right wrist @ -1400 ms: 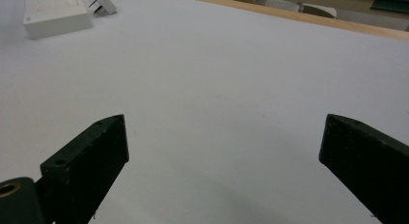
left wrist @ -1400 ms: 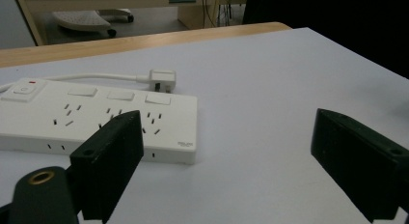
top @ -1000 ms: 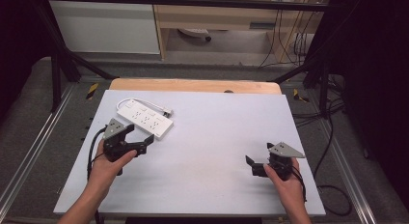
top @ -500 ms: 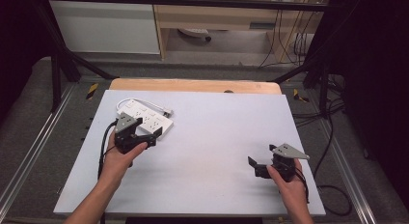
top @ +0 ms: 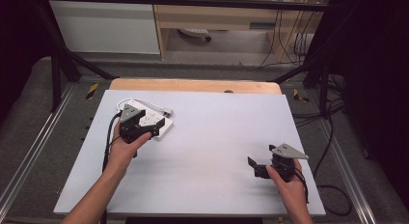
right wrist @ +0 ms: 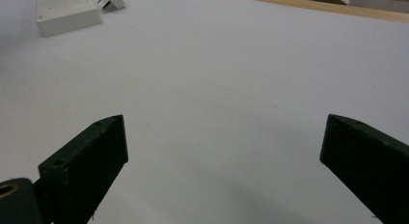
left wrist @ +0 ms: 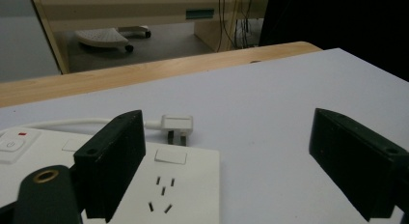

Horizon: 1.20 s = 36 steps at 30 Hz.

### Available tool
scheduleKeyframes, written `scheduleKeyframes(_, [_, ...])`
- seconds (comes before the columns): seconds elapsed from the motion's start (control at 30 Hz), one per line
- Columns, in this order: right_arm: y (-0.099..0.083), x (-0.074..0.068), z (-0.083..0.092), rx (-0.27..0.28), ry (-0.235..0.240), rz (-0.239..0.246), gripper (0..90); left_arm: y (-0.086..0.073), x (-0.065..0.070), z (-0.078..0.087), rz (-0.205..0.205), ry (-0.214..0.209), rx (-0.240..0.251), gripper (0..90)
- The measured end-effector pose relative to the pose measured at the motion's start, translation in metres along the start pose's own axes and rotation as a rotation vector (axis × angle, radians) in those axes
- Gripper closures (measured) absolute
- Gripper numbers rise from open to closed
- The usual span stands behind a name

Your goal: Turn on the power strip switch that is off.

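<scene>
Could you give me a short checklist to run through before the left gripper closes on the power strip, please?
1. Left gripper jaws open: ok.
2. Power strip between the jaws: not ok; one jaw is over it, the other over bare table.
3. Plug and its cable clear of the jaws: ok, beyond them.
4. Right gripper out of the way: ok, open, far across the table.
5. Strip's far end free: cannot tell.
</scene>
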State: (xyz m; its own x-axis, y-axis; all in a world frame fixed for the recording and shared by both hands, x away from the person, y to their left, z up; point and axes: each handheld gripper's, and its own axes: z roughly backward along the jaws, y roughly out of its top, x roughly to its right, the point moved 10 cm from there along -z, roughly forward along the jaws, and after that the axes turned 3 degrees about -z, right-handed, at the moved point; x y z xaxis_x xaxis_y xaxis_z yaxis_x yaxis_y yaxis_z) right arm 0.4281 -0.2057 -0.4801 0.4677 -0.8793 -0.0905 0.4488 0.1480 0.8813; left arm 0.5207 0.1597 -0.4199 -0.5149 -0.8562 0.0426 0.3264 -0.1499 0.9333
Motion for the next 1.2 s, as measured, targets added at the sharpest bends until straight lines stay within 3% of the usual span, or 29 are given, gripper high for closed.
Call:
scheduleKeyframes(0.37, [0.0,-0.001,0.0,-0.002,0.007,-0.004,3.3,-0.002,-0.004,-0.017,0.019,0.007,-0.018,11.8])
scheduleKeyframes(1.2, [-0.001,0.002,0.002,-0.006,-0.001,-0.004,3.1,-0.001,-0.016,-0.035,0.025,0.025,-0.034,12.4])
